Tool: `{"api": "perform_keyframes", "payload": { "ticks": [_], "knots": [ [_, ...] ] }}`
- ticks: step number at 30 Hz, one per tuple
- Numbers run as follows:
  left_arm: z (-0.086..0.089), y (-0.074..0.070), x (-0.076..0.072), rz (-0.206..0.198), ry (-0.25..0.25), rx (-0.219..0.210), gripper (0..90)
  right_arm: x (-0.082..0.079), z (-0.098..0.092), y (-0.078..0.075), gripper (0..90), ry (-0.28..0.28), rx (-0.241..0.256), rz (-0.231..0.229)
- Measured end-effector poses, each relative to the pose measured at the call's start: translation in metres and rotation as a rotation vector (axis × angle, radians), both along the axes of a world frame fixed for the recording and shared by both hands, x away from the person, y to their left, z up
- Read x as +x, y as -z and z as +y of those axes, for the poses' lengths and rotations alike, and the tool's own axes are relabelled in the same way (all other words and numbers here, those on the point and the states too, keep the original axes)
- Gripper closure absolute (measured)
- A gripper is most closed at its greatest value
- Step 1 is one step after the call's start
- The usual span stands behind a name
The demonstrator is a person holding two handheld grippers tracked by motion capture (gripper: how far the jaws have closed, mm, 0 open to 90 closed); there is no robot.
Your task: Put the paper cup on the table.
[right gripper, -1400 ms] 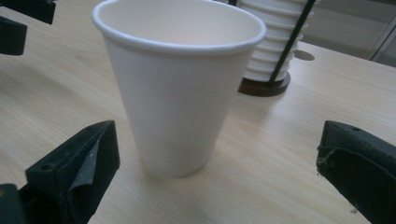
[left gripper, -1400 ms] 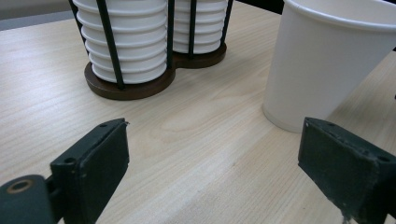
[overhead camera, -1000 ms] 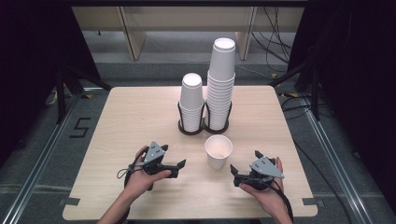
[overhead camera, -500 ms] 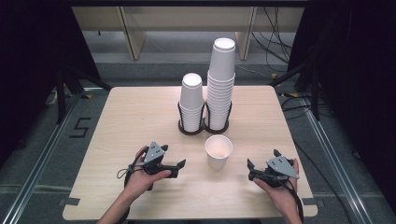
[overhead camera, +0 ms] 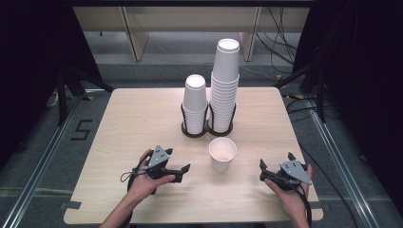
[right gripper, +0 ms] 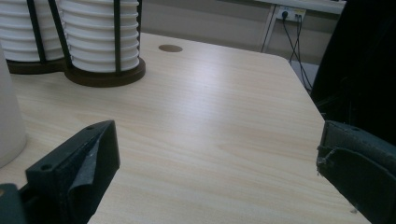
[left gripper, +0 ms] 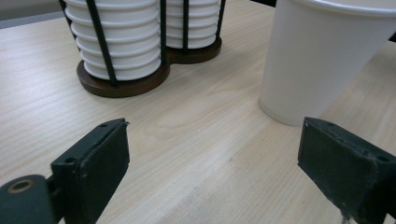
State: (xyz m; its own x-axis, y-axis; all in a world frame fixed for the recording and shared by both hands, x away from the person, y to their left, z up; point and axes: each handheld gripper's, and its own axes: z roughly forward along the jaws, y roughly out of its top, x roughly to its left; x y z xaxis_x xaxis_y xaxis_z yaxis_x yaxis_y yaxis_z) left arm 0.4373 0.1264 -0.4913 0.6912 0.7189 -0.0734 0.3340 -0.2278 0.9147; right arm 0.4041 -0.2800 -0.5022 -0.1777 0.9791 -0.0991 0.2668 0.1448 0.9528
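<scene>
Black jaws of my left gripper (overhead camera: 183, 172) stand wide apart, holding nothing, low over the pale wooden table (overhead camera: 123, 123). My right gripper (overhead camera: 266, 170) is spread just as wide, also empty, near the table's right edge. Between them, nearer my left, the single white paper cup (overhead camera: 222, 154) stands upright. Just behind it, the dark 2-ring wire holder (overhead camera: 207, 127) carries 2 white cup stacks (overhead camera: 224, 80).

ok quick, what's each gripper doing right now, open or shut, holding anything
Left gripper: open, fingers empty, near the single cup.
Right gripper: open, holding nothing.
</scene>
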Motion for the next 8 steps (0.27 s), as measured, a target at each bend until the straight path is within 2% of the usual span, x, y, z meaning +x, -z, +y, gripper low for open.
{"api": "perform_keyframes", "payload": {
  "ticks": [2, 3, 5, 8],
  "knots": [
    [-0.0011, -0.0002, -0.0003, 0.001, 0.005, 0.007, 7.5, 0.0002, -0.0016, 0.0005, 0.5, 0.000, -0.018, -0.013],
    [-0.0014, -0.0006, -0.0007, 0.004, 0.004, 0.015, 7.3, -0.0015, 0.0003, 0.0009, 0.5, 0.014, 0.017, 0.002],
    [-0.0030, -0.0002, -0.0011, 0.005, 0.012, 0.015, 5.6, -0.0010, -0.0015, 0.0004, 0.5, 0.006, 0.003, -0.006],
    [-0.0074, 0.0005, -0.0022, 0.007, 0.033, 0.019, 3.0, -0.0017, -0.0013, 0.0001, 0.5, 0.001, 0.013, -0.005]
  ]
}}
